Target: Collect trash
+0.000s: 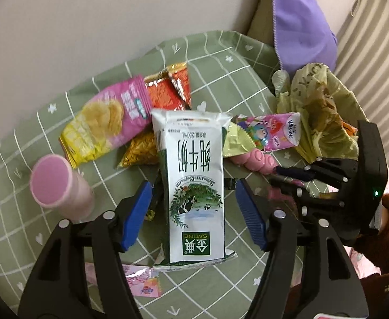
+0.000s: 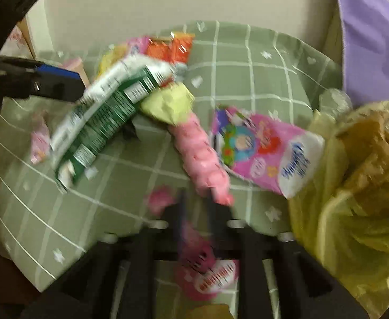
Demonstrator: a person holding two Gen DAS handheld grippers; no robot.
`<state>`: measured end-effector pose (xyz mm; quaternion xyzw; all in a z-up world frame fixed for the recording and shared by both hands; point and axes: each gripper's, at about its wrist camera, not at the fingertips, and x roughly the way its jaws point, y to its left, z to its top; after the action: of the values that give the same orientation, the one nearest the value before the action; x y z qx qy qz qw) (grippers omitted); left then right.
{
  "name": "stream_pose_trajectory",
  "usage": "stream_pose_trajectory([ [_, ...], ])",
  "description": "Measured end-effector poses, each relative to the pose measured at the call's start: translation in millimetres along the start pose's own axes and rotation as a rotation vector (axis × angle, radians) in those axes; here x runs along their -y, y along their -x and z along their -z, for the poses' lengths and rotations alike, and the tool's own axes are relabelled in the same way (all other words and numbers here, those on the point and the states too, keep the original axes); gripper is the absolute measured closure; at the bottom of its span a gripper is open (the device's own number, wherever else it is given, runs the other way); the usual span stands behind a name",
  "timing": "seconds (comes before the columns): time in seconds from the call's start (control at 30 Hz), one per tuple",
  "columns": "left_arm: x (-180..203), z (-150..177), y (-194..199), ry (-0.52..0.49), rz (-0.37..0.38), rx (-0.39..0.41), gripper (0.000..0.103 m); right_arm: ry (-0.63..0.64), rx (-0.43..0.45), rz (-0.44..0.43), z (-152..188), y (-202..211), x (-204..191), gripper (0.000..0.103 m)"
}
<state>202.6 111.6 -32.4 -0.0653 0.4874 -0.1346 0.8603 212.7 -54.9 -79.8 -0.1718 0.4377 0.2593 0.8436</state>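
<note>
Table (image 1: 61,239), green checked cloth. Yellow-green trash bag (image 1: 324,122), at 2 o'clock in the left wrist view, mouth open. Milk carton (image 1: 194,186), centre, lying flat between the blue pads of the left tool (image 1: 193,211), jaws wide apart, not touching it. Chip packet (image 1: 106,122), at 10 o'clock. Tissue pack (image 1: 271,133), beside the bag. Right tool (image 2: 197,207), jaws nearly closed on a pink wrapper (image 2: 207,273); view blurred.

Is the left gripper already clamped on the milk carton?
No: in the left wrist view the left gripper is open, its blue pads standing clear of the milk carton on both sides.
</note>
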Motion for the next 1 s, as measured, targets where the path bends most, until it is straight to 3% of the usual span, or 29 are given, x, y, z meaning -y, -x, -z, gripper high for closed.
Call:
stream_pose_trajectory([
  [0.17, -2, -6, -13, 0.044, -0.031, 0.001, 0.036, -0.094, 0.039, -0.056, 4, 15, 25, 0.054],
  [0.4, 4, -6, -26, 0.048, -0.062, -0.010, 0.036, -0.055, 0.020, -0.038, -14, 11, 33, 0.054],
  [0.7, 11, -12, -39, 0.058, -0.100, -0.025, 0.037, -0.293, 0.056, -0.069, 45, 52, 52, 0.053],
  [0.87, 12, -19, -41, 0.046, -0.110, -0.020, 0.037, -0.328, 0.033, -0.060, 77, 46, 30, 0.053],
  [1.0, 10, -17, -38, 0.039, -0.116, -0.018, 0.037, -0.323, 0.078, -0.035, 77, 37, 21, 0.053],
])
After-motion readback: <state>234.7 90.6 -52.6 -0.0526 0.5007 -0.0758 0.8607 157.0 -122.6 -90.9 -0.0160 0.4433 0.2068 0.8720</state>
